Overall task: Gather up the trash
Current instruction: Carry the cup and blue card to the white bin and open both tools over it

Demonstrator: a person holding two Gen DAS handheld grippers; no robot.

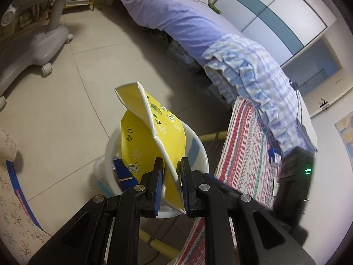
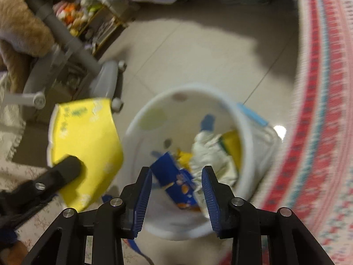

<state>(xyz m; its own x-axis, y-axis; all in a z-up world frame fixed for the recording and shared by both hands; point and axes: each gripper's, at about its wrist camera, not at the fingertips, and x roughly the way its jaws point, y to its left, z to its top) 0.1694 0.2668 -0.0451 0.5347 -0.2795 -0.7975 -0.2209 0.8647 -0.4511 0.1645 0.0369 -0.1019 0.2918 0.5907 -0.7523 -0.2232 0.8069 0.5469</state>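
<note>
Your left gripper [image 1: 172, 165] is pinching a glossy yellow wrapper [image 1: 152, 137] above the round white bin [image 2: 185, 137]; your right gripper [image 2: 176, 176] is gaping empty.

Left claw [image 1: 172, 165]: matte black linkage arms with round silver pivot screws and triangular cut-outs, its fingers faced with blue ribbed pads [image 1: 159, 183]. Right claw [image 2: 177, 176] matches: black arms, silver screws, blue ridged pads [image 2: 208, 196].

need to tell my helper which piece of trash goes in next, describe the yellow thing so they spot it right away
Start at the round white plastic bin on the tiled floor beside the red patterned rug. At its rim, the left gripper has its jaws closed on a flat yellow plastic packet with white edges and snowflake prints. Unlike the blue snack wrapper and crumpled white paper inside, it is held aloft.
</note>
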